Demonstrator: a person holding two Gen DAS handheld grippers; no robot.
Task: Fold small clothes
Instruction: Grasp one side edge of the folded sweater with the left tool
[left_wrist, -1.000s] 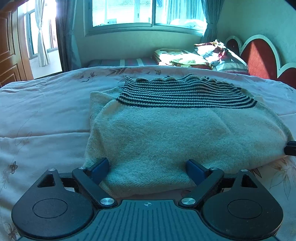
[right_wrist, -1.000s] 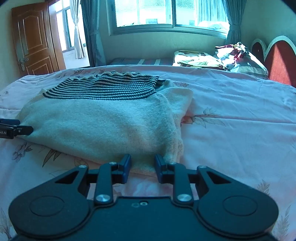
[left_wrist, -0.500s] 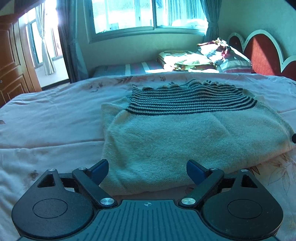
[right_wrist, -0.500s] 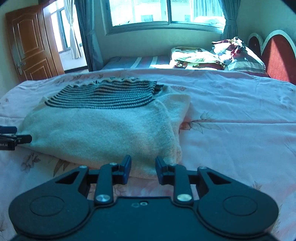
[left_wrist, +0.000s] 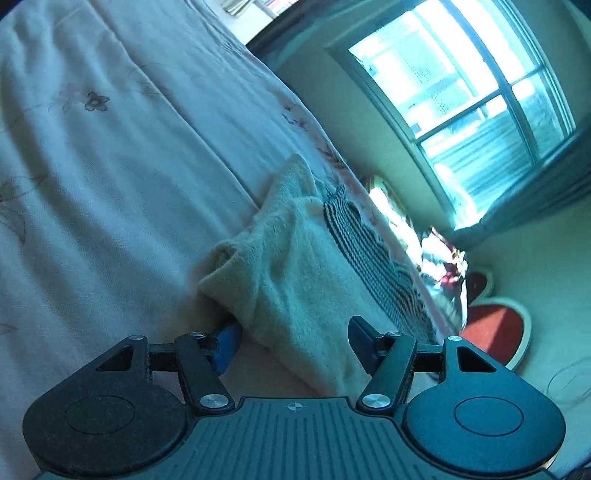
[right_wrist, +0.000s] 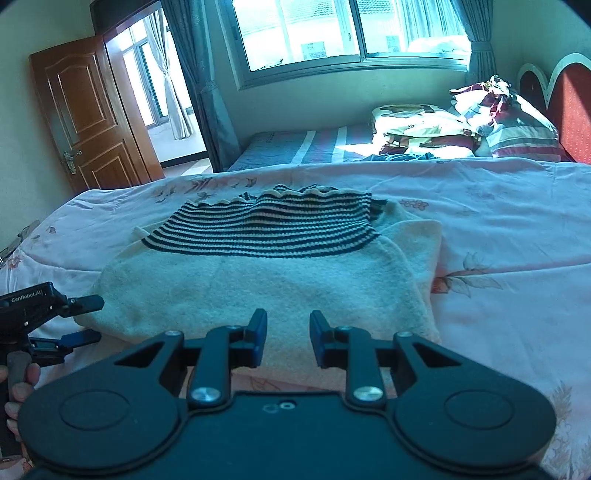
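On the bedspread (right_wrist: 517, 236), both grippers (left (left_wrist: 291, 341), right (right_wrist: 284, 338)) face the sweater (right_wrist: 258, 280), jaws apart.

Bed: pink floral quilt (right_wrist: 498, 229) spread wide, creased in places
Door: brown panelled door (right_wrist: 88, 114) standing open at the left, with a metal handle
Window: big sliding window (right_wrist: 347, 33) glowing bright, blue curtains (right_wrist: 195, 74) hanging at its sides
Second bed: striped mattress (right_wrist: 314, 146) under the window, piled bedding (right_wrist: 472, 122) on it
Headboard: red, scalloped headboard (right_wrist: 569, 92) far right
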